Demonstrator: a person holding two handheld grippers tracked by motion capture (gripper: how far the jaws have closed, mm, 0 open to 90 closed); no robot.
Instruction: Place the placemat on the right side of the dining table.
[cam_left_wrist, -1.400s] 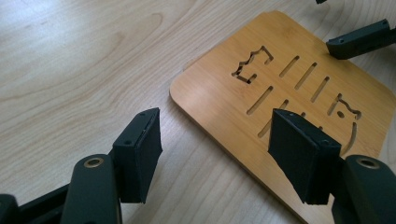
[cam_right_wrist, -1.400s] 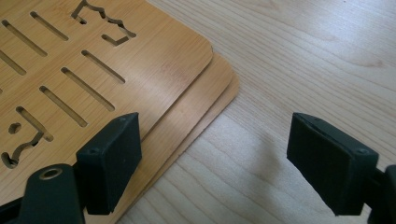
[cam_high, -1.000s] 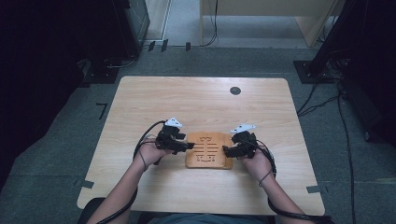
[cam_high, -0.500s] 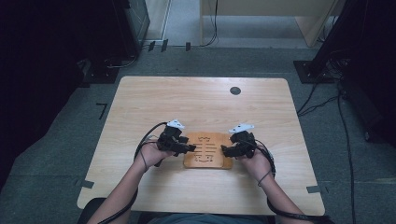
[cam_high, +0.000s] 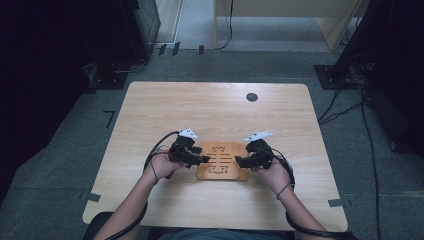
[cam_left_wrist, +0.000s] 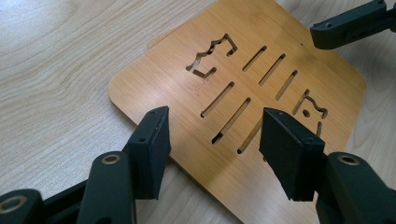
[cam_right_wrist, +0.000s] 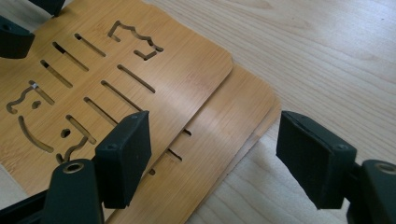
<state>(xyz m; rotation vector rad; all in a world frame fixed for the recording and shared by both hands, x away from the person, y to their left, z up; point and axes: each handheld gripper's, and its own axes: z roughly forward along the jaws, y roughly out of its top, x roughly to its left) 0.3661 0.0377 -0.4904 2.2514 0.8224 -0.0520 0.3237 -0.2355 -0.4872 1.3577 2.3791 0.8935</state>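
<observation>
Both grippers — left (cam_left_wrist: 212, 140), right (cam_right_wrist: 212, 154) — jaws wide apart, straddling bamboo boards (cam_high: 222, 161), grasping nothing.

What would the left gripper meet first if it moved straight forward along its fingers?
Probably the top bamboo board: the open left gripper points down at its near edge. Beyond it is the right gripper. Depth is uncertain.

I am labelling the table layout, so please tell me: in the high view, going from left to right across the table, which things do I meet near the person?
Left hand-held gripper → bamboo boards → right hand-held gripper, with its jaws open.
</observation>
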